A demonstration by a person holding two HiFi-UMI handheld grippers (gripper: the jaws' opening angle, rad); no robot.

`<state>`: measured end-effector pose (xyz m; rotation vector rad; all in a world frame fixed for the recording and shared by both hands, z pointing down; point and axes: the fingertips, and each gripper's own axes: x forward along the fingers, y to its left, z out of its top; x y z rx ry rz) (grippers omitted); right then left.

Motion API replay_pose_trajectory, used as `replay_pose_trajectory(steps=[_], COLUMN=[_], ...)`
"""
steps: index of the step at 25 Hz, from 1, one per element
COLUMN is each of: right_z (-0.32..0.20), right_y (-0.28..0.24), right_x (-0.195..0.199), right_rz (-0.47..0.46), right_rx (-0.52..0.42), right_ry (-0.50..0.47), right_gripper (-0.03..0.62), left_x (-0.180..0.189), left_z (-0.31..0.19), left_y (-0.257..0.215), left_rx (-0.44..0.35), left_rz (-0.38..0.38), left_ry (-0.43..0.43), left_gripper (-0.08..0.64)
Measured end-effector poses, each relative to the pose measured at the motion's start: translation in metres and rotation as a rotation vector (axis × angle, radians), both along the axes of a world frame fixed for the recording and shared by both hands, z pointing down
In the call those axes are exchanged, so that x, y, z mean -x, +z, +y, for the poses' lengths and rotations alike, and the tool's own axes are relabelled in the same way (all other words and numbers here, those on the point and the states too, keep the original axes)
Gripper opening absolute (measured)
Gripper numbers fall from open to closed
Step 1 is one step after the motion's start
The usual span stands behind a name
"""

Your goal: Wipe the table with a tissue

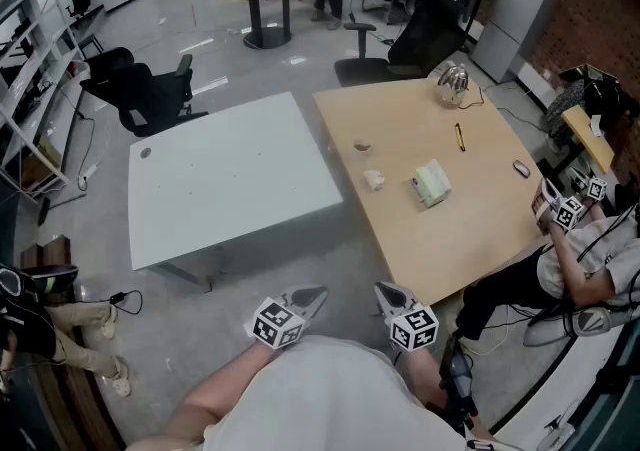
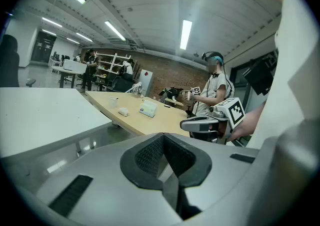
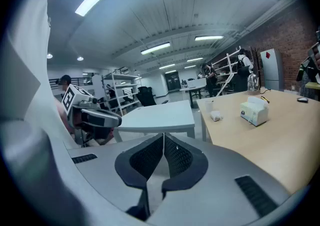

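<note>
A tissue box [image 1: 432,182] [image 2: 148,110] [image 3: 254,111] stands near the middle of the wooden table [image 1: 450,239]. To its left lies a crumpled tissue [image 1: 373,179] [image 2: 123,112] [image 3: 216,116]. Both grippers hang in the air short of the table's near corner, close to my body. The left gripper [image 1: 310,296] [image 2: 163,137] has its jaws together with nothing between them. The right gripper [image 1: 390,291] [image 3: 163,137] is likewise shut and empty. Each gripper shows in the other's view, side by side.
A white table [image 1: 230,174] stands left of the wooden one, with a narrow gap between them. On the wooden table are a small cup [image 1: 362,147], a pen [image 1: 460,136], a glass vessel [image 1: 452,84] and a mouse [image 1: 521,168]. Another person [image 1: 590,249] sits at its right edge. Office chairs stand behind.
</note>
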<state>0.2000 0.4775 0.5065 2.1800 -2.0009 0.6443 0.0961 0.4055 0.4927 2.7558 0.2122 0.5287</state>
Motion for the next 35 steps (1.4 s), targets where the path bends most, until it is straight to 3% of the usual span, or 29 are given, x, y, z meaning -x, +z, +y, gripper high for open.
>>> replay_pose_trajectory(steps=[12, 19, 25, 31, 35], right_z=[-0.127, -0.158, -0.168, -0.219, -0.233], right_y=[0.000, 0.008, 0.036, 0.032, 0.045], right_x=[0.011, 0.018, 0.011, -0.036, -0.083], right_rz=[0.034, 0.014, -0.002, 0.095, 0.141], right_rx=[-0.005, 0.041, 0.136, 0.131, 0.181], right_ry=[-0.081, -0.119, -0.134, -0.124, -0.053], right_gripper=[0.018, 0.018, 0.020, 0.020, 0.018], left_x=[0.017, 0.040, 0.043, 0.012, -0.020], left_z=[-0.120, -0.148, -0.164, -0.201, -0.224], left_y=[-0.003, 0.014, 0.022, 0.014, 0.007], left_rx=[-0.020, 0.037, 0.064, 0.035, 0.019], left_rz=[0.023, -0.003, -0.022, -0.043, -0.044], left_ry=[-0.090, -0.171, -0.217, -0.225, -0.209], left_gripper=[0.005, 0.005, 0.005, 0.005, 0.005])
